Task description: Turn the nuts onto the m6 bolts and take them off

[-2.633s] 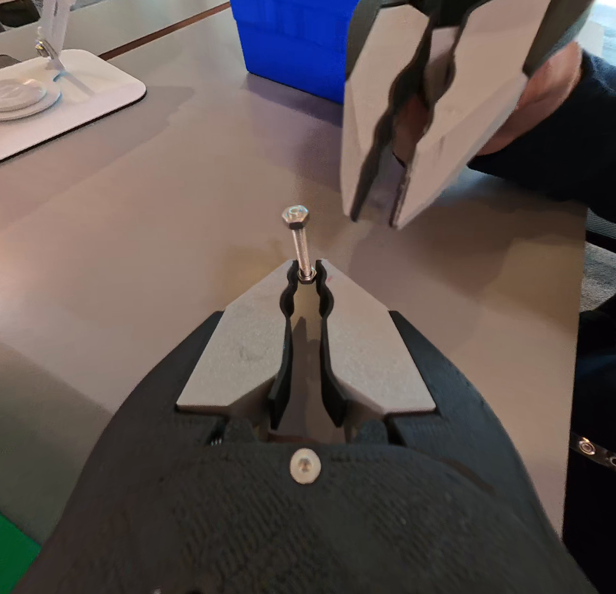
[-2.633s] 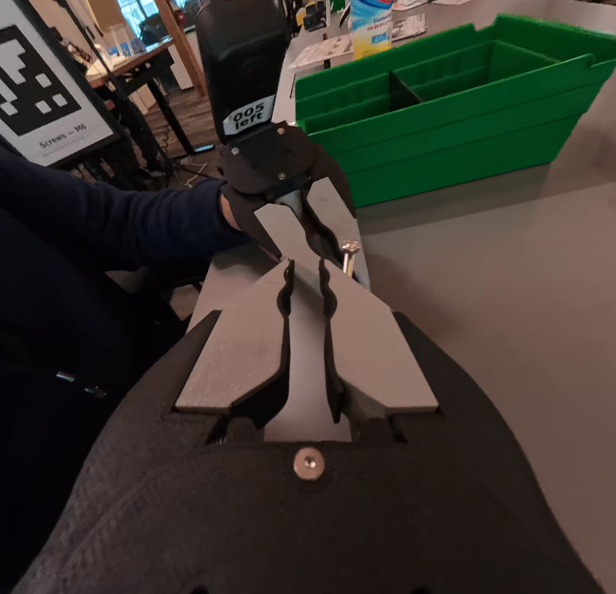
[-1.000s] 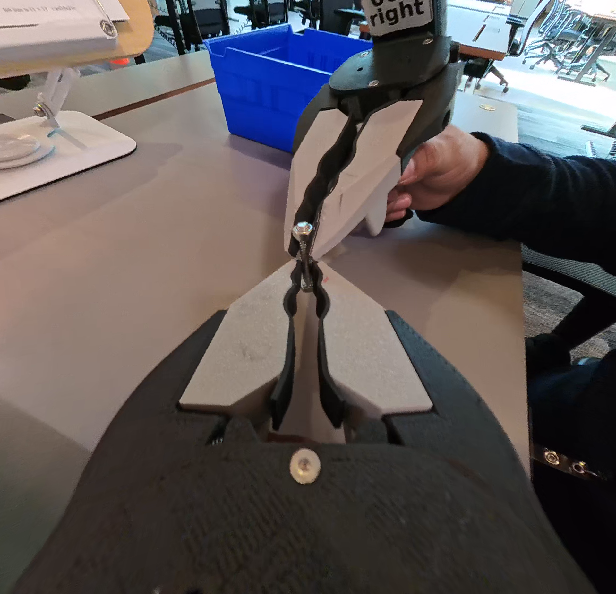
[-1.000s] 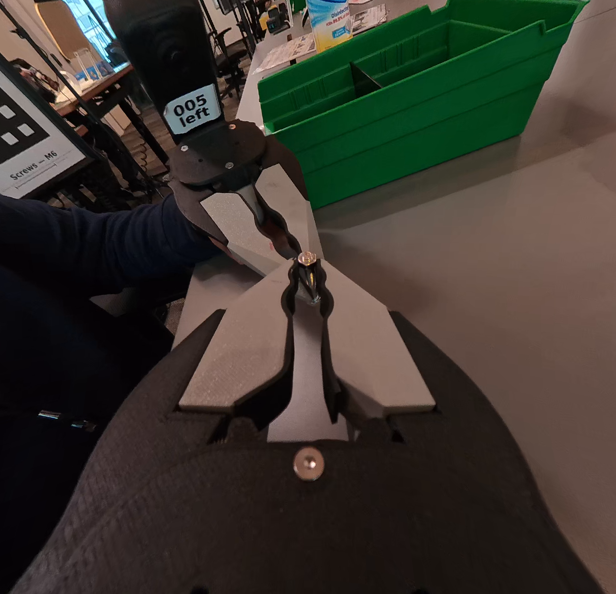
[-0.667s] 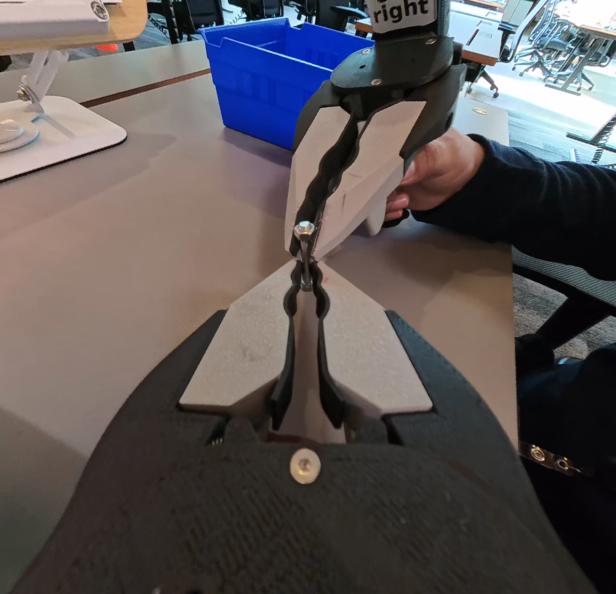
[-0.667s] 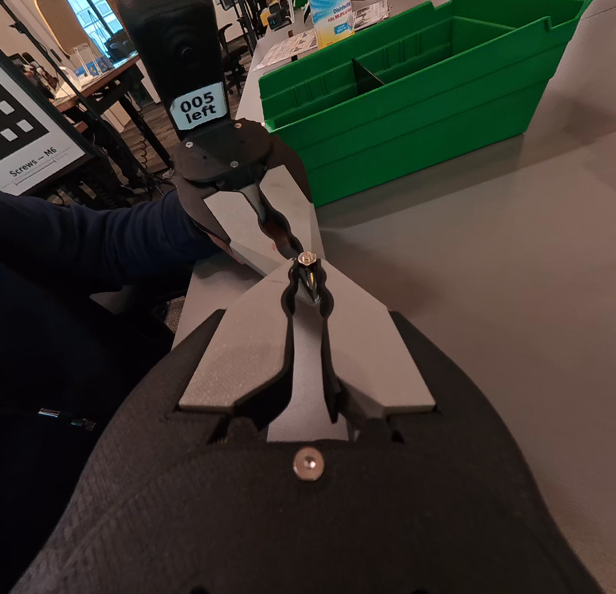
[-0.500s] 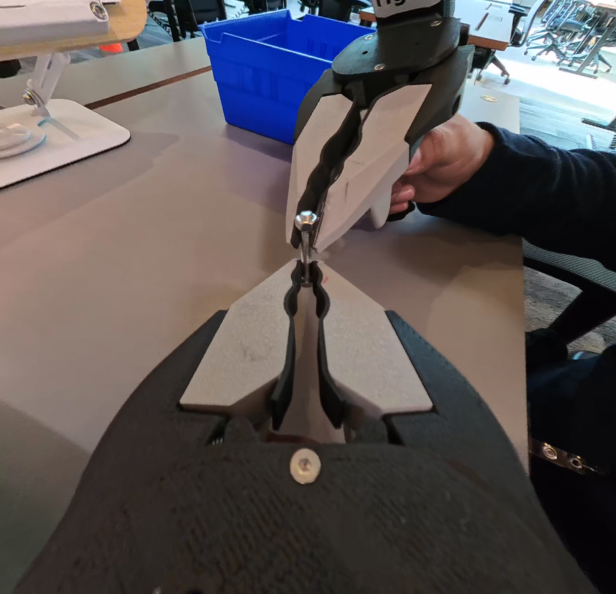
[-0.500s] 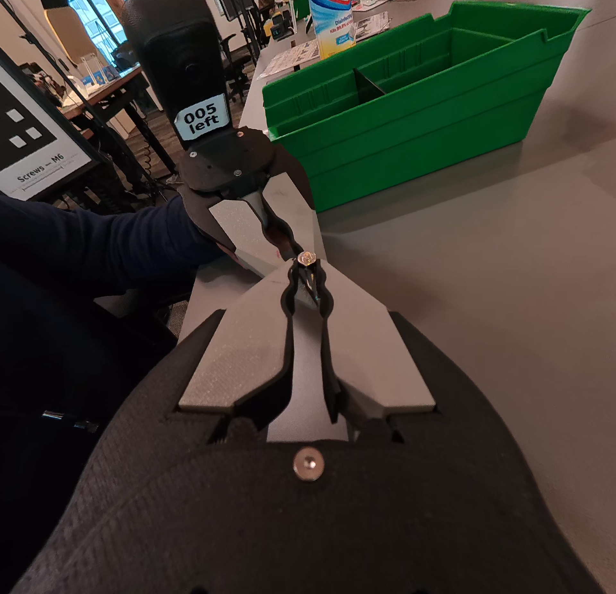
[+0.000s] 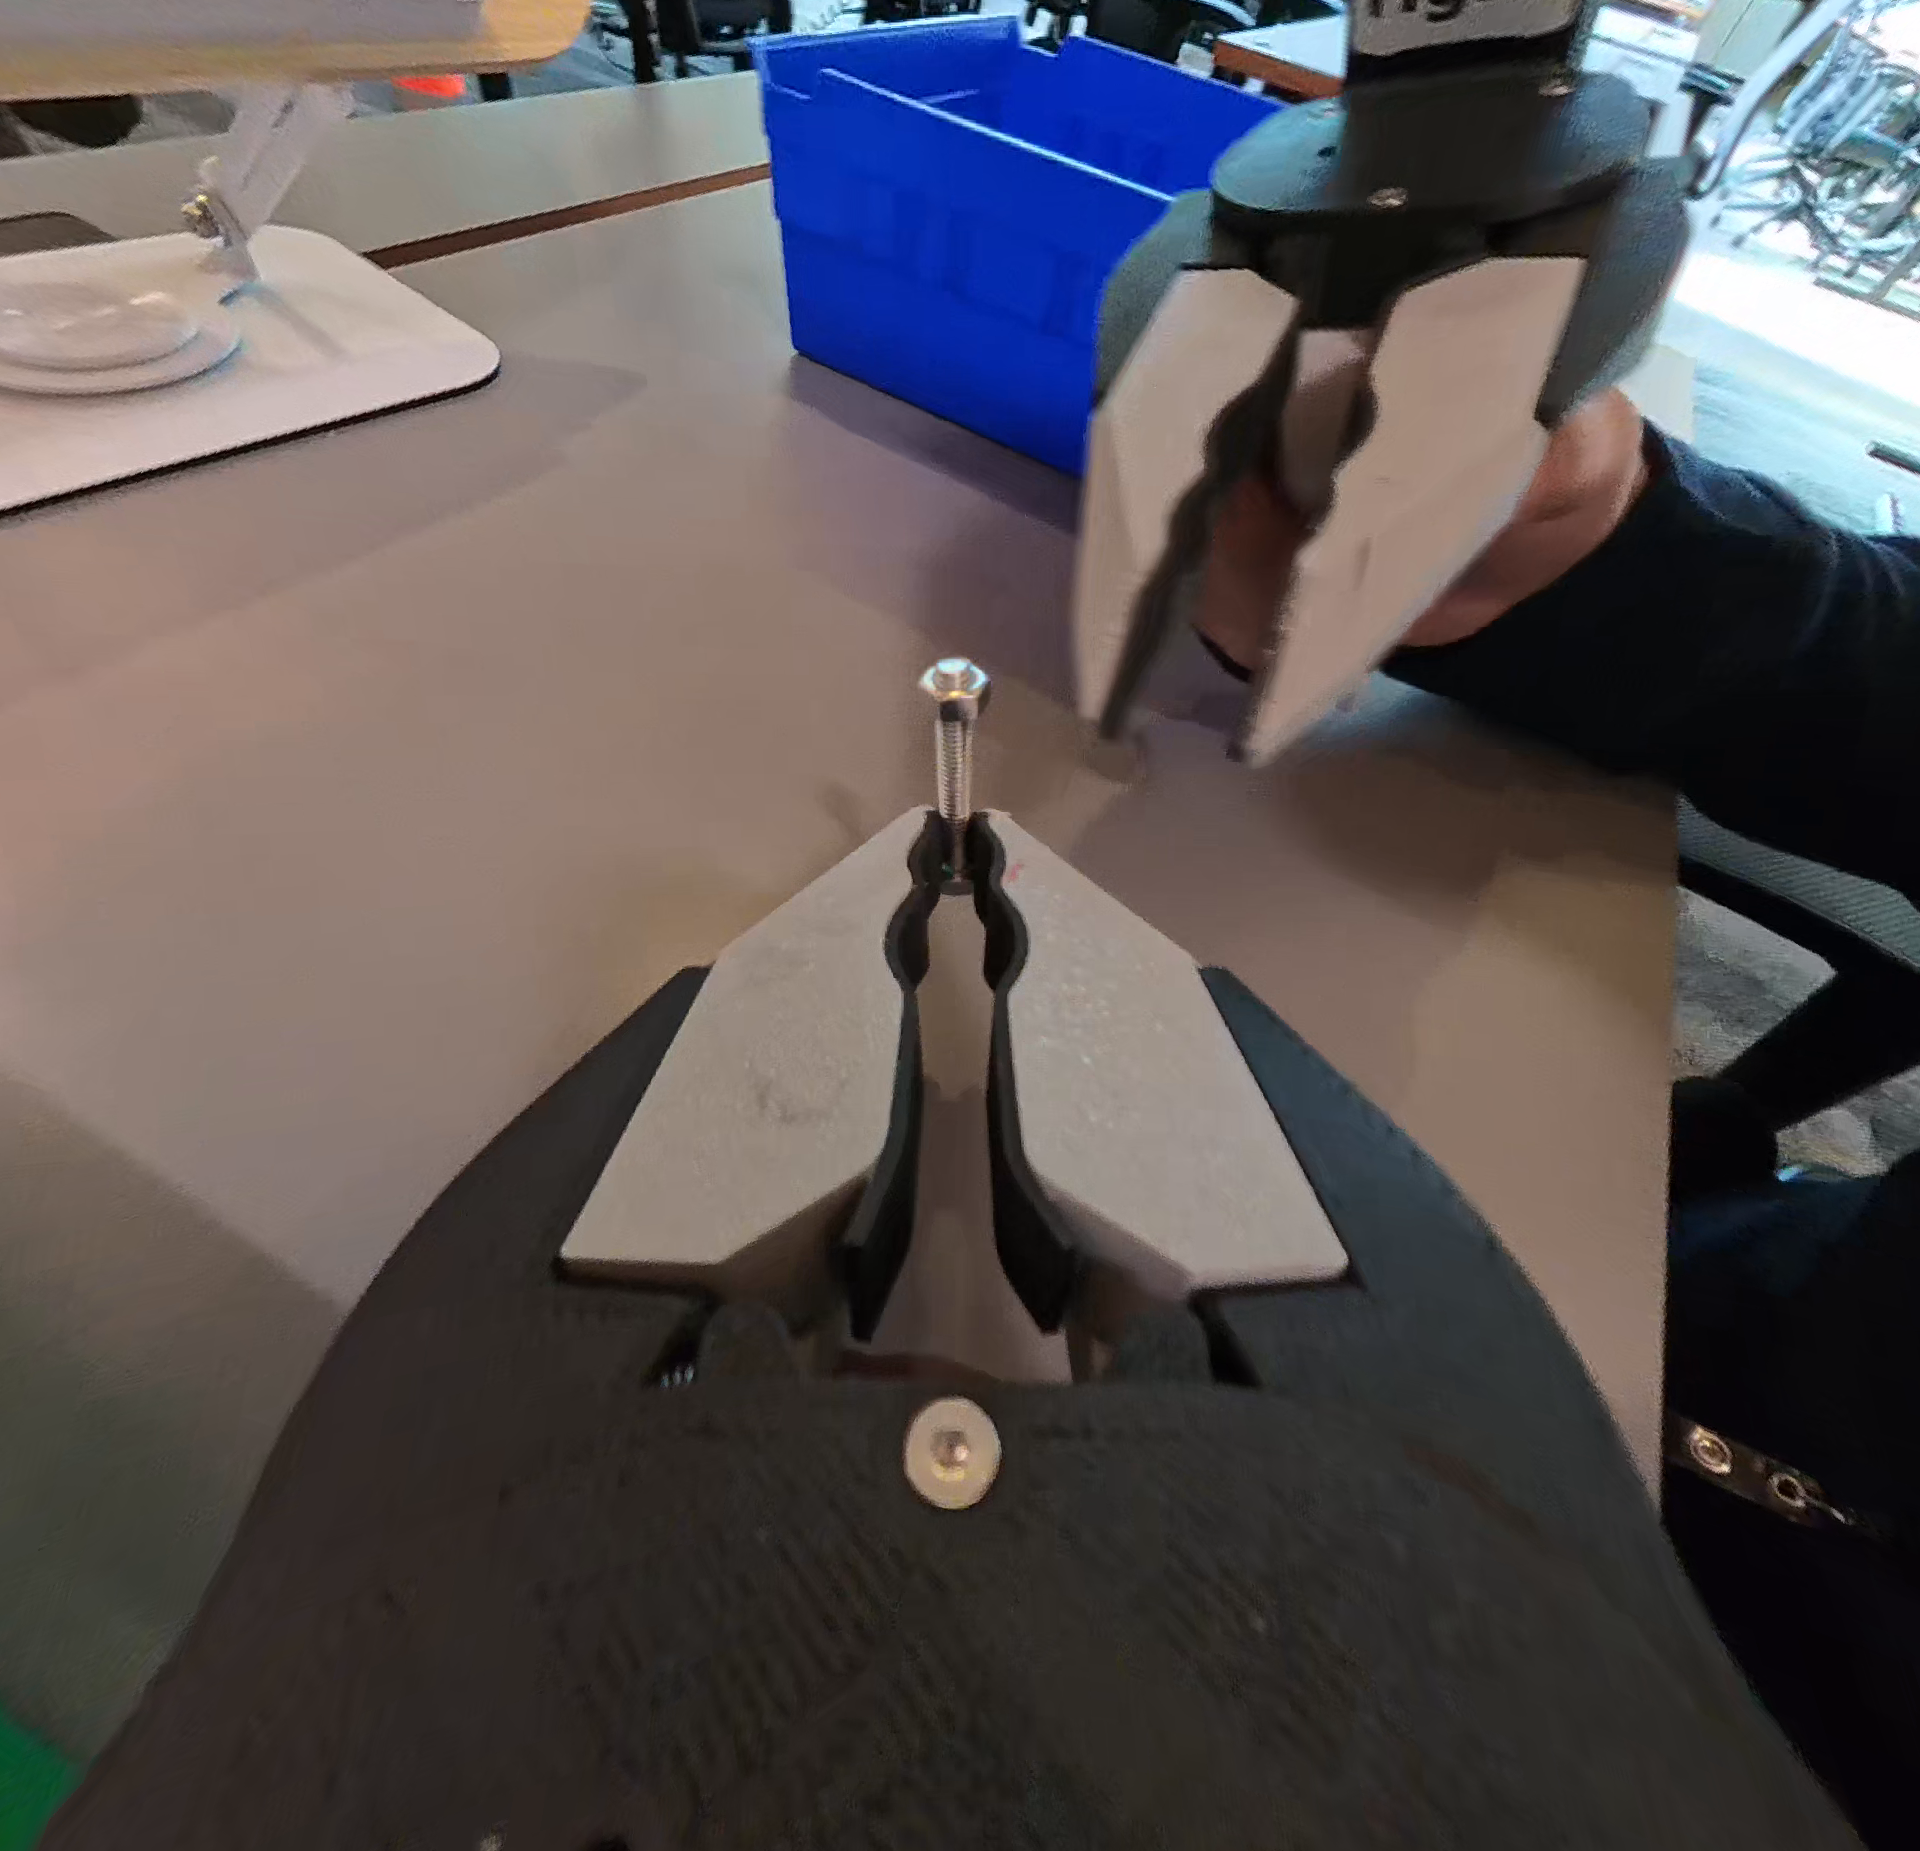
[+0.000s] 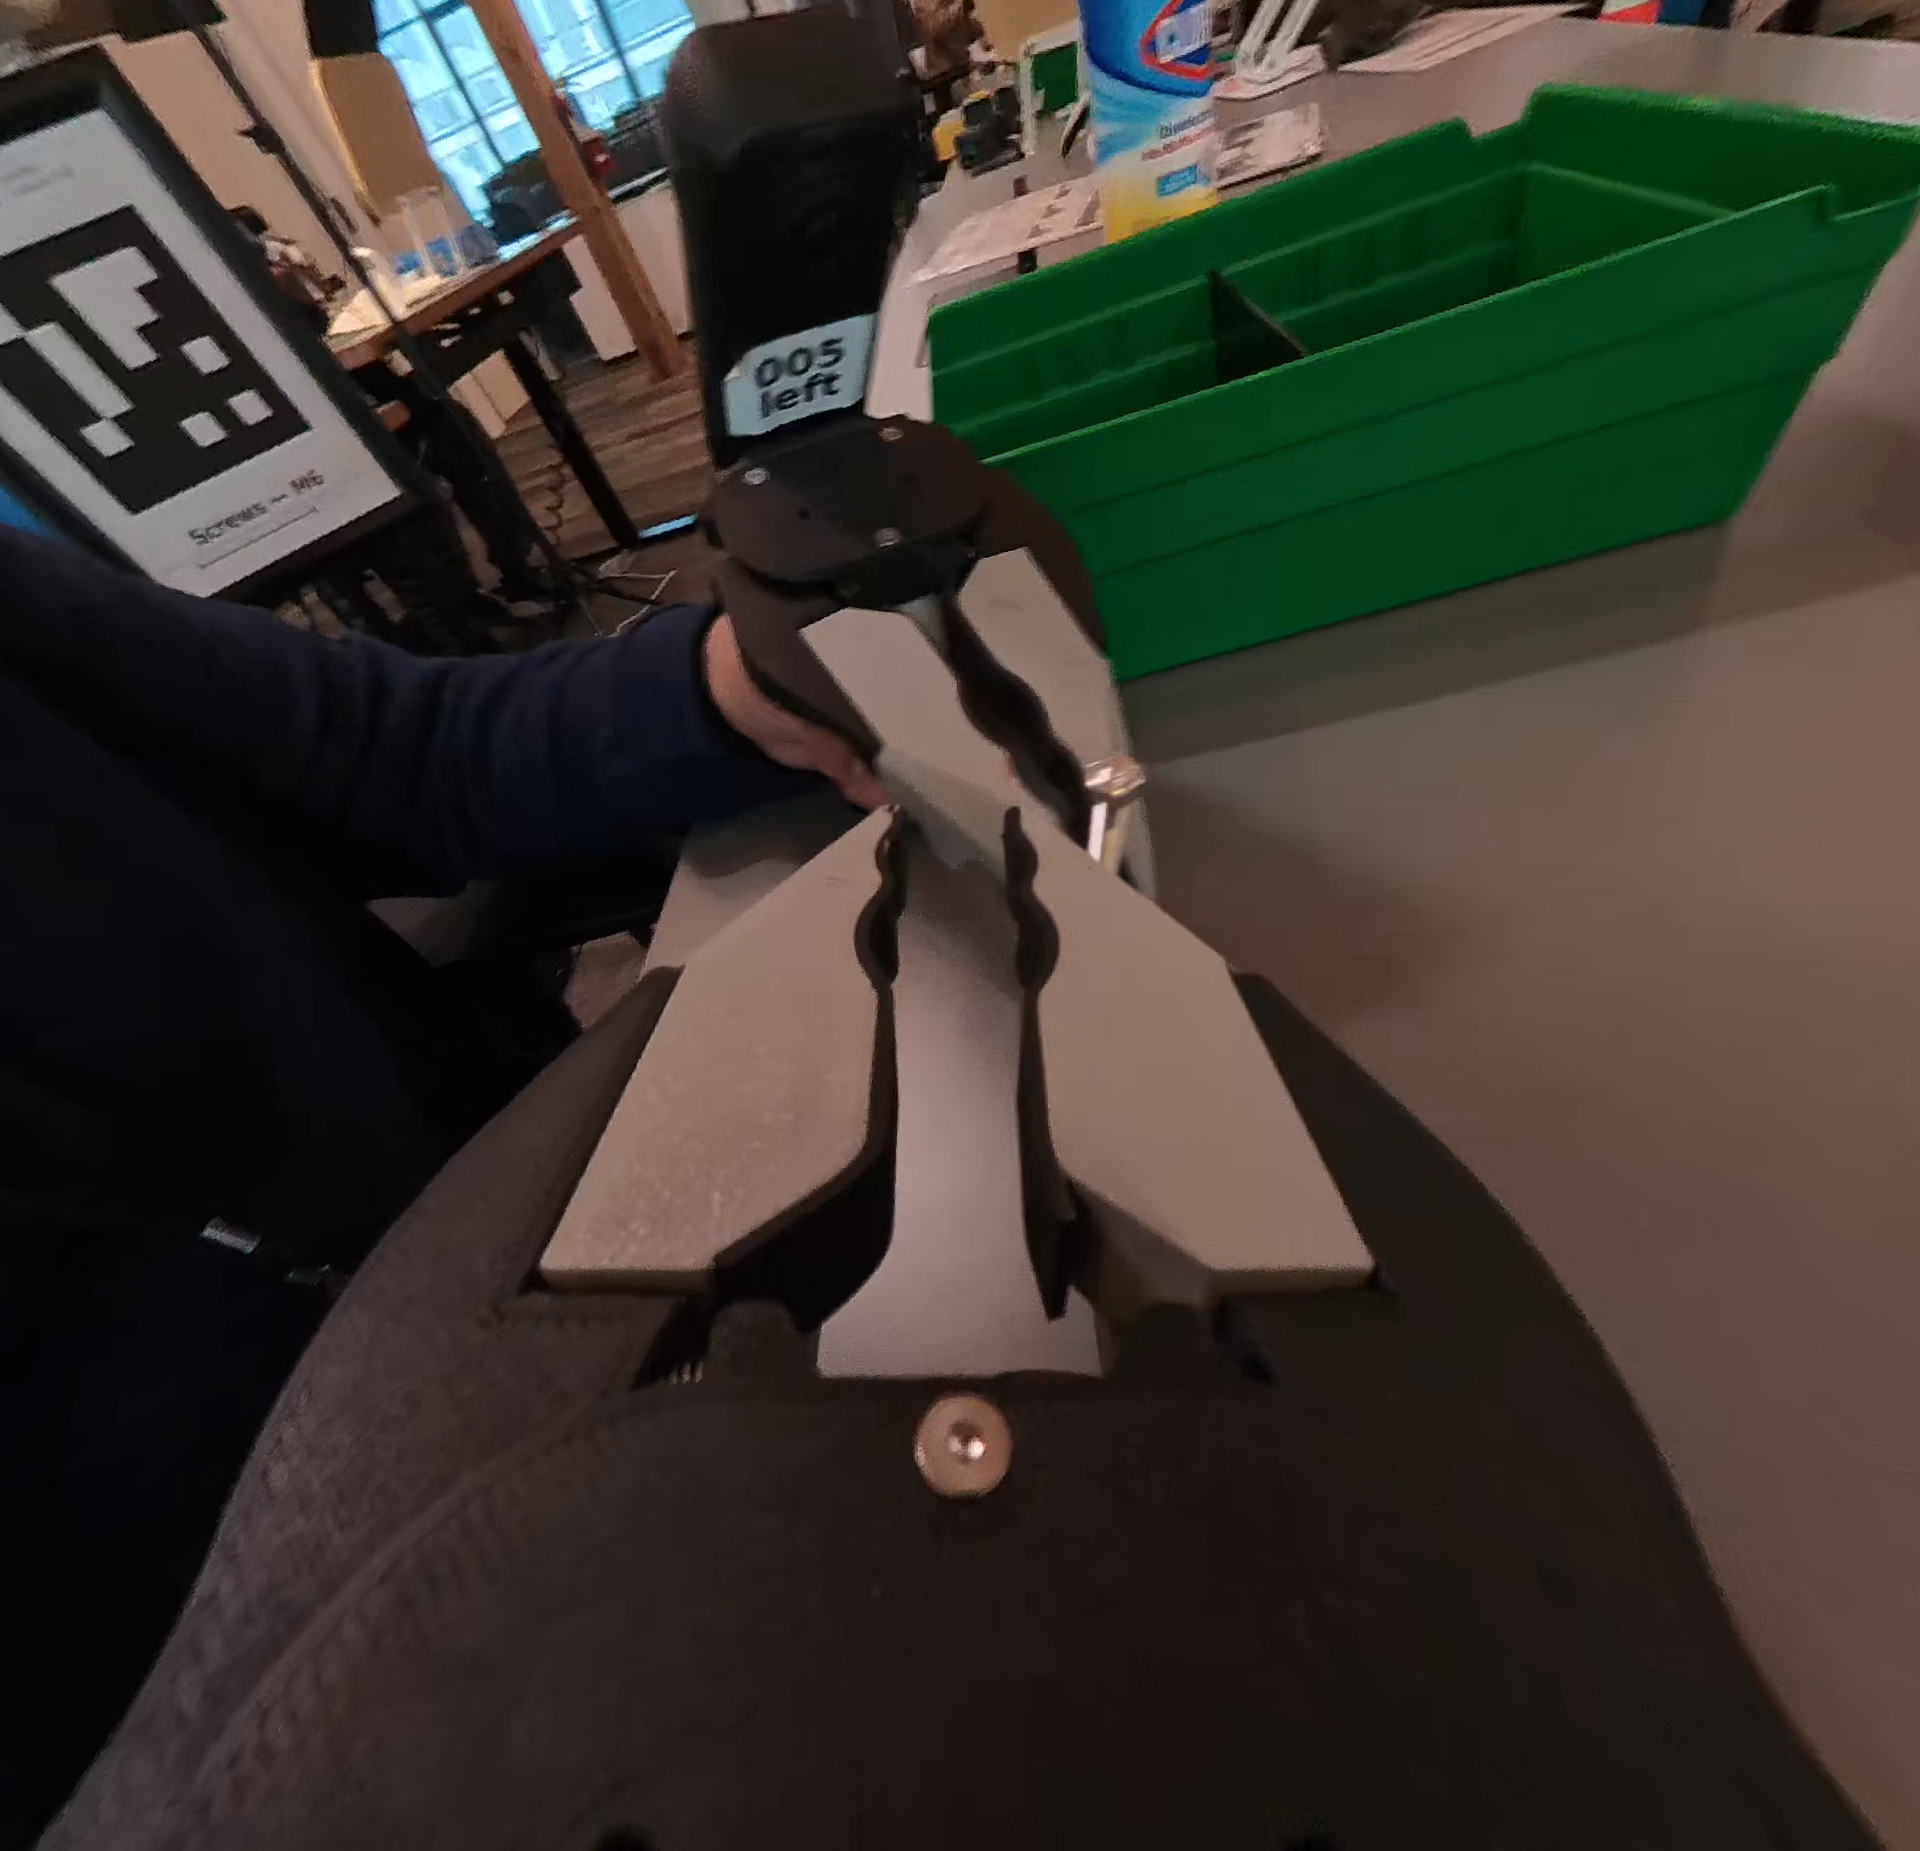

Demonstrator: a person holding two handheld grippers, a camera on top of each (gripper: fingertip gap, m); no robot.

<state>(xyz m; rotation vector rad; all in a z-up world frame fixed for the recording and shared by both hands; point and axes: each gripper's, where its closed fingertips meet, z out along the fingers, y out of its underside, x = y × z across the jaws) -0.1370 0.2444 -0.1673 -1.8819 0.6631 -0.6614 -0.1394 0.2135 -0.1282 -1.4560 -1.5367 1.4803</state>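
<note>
- An open office with desks and rolling chairs lies behind a grey worktop (image 9: 520, 762); a blue bin (image 9: 966, 232) stands toward its far edge in the left wrist view, and a green divided bin (image 10: 1455, 451) toward the far edge in the right wrist view.
- The left gripper (image 9: 954, 845) is closed on the lower end of an M6 bolt (image 9: 954, 762), pinching it at the very fingertips so the threaded shank stands upright and free above the worktop.
- A nut (image 9: 954, 681) sits at the bolt's top end; blur makes it hard to tell it from the bolt head.
- The right gripper (image 10: 951, 830) hangs beside the bolt, apart from it, jaws parted and empty.
- Judging by that gap, it is clear of the nut, probably to re-grip for another turn.
</note>
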